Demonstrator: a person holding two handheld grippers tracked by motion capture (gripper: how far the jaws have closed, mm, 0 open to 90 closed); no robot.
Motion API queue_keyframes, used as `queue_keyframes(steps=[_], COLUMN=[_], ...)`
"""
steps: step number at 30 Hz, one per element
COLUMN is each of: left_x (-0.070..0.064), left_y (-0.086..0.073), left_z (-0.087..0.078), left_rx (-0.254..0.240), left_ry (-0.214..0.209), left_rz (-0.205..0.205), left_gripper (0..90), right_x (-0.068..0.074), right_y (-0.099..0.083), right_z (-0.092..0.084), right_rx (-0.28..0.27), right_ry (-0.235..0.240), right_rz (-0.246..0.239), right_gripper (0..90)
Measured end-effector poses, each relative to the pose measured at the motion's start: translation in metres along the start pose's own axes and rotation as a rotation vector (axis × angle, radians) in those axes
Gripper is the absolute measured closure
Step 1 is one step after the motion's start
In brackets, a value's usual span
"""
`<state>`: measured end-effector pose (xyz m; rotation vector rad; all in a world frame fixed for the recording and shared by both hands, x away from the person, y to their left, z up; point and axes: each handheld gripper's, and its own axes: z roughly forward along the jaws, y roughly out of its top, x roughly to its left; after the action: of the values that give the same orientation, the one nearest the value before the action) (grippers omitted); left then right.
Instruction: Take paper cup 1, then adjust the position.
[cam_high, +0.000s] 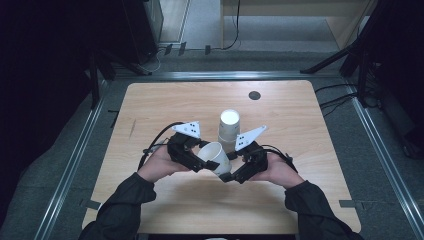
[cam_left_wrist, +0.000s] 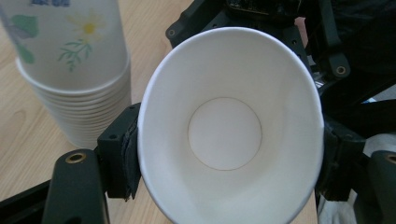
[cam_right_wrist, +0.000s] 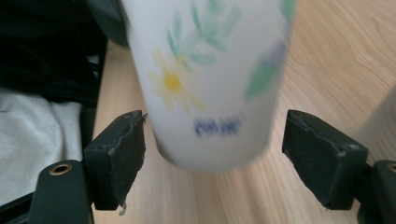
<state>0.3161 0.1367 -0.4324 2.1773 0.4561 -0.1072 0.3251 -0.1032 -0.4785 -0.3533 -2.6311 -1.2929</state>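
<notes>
A single white paper cup (cam_high: 216, 156) with a flower print lies tilted between both hands, its mouth facing the left gripper view (cam_left_wrist: 229, 130). My left gripper (cam_high: 207, 164) is shut on the cup's rim, and its pads (cam_left_wrist: 122, 156) squeeze the mouth into an oval. My right gripper (cam_high: 231, 172) stands open around the cup's base (cam_right_wrist: 210, 93), with a gap beside the right-hand pad (cam_right_wrist: 320, 154). An upside-down stack of matching cups (cam_high: 229, 129) stands on the table just behind the grippers, and I see the stack (cam_left_wrist: 74, 70) at the upper left in the left gripper view.
The wooden table (cam_high: 150, 105) has a round dark grommet (cam_high: 254, 95) near its far edge. Metal rails run along both sides of the table, and dark stands and cables sit on the floor beyond it.
</notes>
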Motion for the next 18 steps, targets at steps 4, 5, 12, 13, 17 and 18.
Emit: queue_keyframes(steps=[4,5,12,13,17,18], left_x=[0.002,0.003,0.009,0.01,0.014,0.015], left_y=[-0.003,-0.004,-0.008,-0.008,-0.009,-0.009], left_z=[-0.008,-0.01,-0.022,-0.024,-0.029,-0.031], left_rx=[0.006,0.01,0.035,0.036,0.056,0.062], left_ry=[0.036,0.041,0.092,0.101,0.127,0.137], left_rz=[-0.022,-0.027,-0.033,-0.032,-0.028,-0.022], left_gripper=[25.2,25.2,25.1,25.1,25.2,25.2], right_x=[-0.001,0.0,-0.001,-0.001,-0.002,-0.002], right_y=[-0.005,-0.006,-0.014,-0.014,-0.015,-0.016], right_z=[-0.003,-0.004,-0.011,-0.011,-0.014,-0.014], right_rx=[0.009,0.013,0.011,0.011,0.008,0.003], right_ry=[-0.076,-0.101,-0.193,-0.193,-0.211,-0.209], right_rz=[-0.035,-0.043,-0.075,-0.075,-0.068,-0.069], right_gripper=[22.1,21.9,20.5,20.5,20.5,20.4])
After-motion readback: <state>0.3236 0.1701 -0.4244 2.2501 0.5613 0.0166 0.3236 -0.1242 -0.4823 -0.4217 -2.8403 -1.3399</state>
